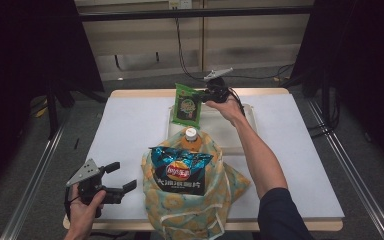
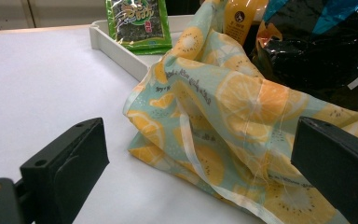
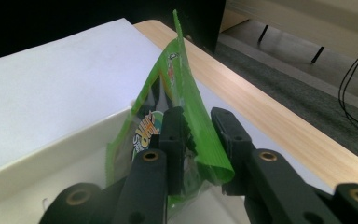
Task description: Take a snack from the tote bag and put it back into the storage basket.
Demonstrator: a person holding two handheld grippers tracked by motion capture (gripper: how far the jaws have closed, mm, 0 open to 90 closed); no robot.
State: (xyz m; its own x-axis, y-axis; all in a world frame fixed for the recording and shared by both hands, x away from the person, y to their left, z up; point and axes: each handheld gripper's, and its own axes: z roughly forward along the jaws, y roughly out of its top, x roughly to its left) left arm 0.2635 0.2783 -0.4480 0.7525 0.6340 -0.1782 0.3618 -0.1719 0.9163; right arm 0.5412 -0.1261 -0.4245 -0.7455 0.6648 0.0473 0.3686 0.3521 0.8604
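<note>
A green snack packet (image 1: 187, 105) (image 2: 137, 23) stands upright at the near left corner of the white tray (image 1: 230, 135). My right gripper (image 1: 202, 94) is at its top edge. In the right gripper view the packet's serrated top seal (image 3: 186, 93) runs between the jaws of the right gripper (image 3: 198, 130); it lies against one jaw, with a gap to the other. My left gripper (image 1: 122, 177) (image 2: 200, 154) stands open at the table's front left, just beside a lemon-print fabric bag (image 1: 190, 200) (image 2: 223, 116), touching nothing.
The fabric bag holds a dark blue crisp packet (image 1: 180, 172) (image 2: 317, 56) and an orange drink bottle (image 1: 191, 135) (image 2: 242, 18). The white tray (image 2: 116, 51) (image 3: 51, 154) sits behind the bag on the white table cover (image 1: 125, 130). The table's wooden far edge (image 3: 270, 121) lies just beyond the tray.
</note>
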